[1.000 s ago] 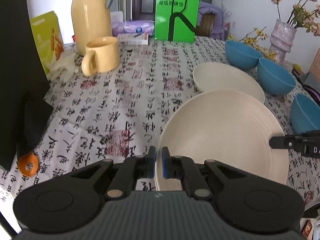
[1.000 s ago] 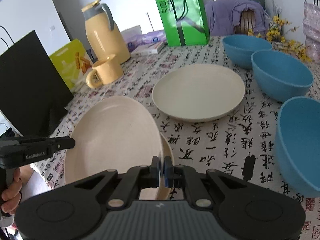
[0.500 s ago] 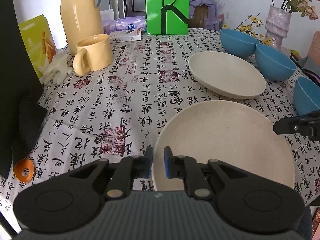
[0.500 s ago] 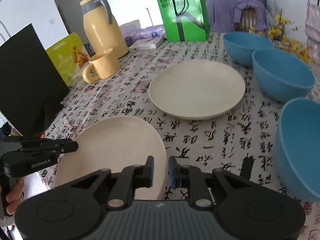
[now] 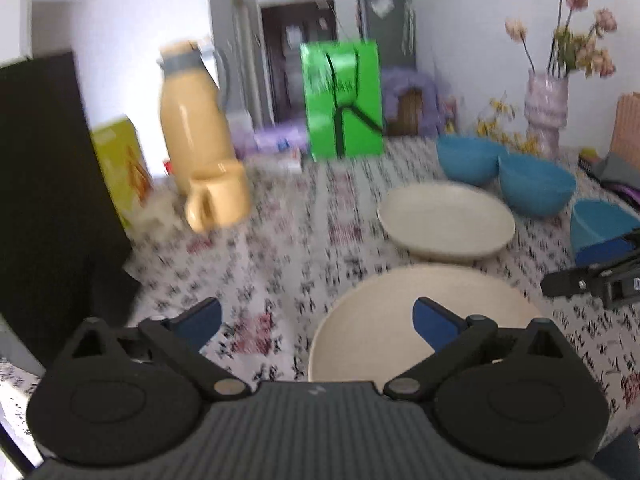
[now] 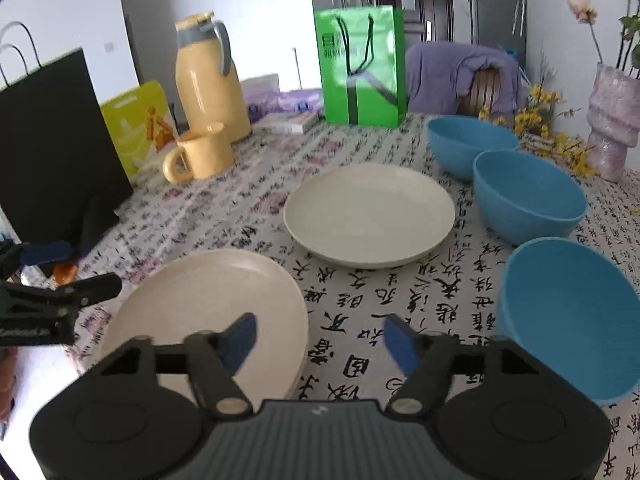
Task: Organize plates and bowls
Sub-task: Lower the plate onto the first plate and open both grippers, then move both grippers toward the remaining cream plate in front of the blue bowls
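Seemingly stiff, light and slick, the near plate (image 6: 208, 304) wants a rim grip (opposite edges); both the left gripper (image 5: 316, 320) and right gripper (image 6: 316, 338) are opening, empty.

Home dining room: tablecloth (image 6: 420, 292), flower vase (image 6: 614, 120), fridge (image 6: 496, 4)

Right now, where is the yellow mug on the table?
In the right wrist view the yellow mug stands at the far left of the table, just in front of the yellow thermos jug, between the black paper bag and the far cream plate.
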Action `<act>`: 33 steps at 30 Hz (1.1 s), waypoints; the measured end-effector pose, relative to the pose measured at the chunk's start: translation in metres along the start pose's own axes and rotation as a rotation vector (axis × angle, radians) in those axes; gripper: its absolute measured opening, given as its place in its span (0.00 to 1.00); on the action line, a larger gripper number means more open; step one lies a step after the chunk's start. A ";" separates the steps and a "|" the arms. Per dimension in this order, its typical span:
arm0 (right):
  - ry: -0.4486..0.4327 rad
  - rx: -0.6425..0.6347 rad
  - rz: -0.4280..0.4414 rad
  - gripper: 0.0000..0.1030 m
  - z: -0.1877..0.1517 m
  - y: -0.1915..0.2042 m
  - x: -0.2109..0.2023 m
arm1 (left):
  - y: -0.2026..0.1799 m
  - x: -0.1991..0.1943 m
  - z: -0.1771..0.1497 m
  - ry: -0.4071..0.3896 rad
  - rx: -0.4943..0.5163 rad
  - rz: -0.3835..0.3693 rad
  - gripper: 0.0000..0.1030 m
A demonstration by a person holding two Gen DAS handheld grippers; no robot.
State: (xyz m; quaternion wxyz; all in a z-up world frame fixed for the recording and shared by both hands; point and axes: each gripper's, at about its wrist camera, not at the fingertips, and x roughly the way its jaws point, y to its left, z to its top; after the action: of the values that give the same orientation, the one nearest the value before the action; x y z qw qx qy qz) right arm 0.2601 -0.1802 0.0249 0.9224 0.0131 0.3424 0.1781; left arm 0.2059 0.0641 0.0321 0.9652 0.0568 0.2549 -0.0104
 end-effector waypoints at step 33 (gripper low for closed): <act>-0.383 -0.059 -0.177 1.00 -0.161 0.046 -0.165 | -0.038 -0.138 -0.086 -0.192 -0.108 -0.027 1.00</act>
State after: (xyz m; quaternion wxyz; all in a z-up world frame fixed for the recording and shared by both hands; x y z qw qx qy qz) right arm 0.0275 -0.2082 0.0121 0.9827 -0.0103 0.1551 0.1006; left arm 0.0419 0.0345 0.0219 0.9866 0.0001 0.1624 -0.0149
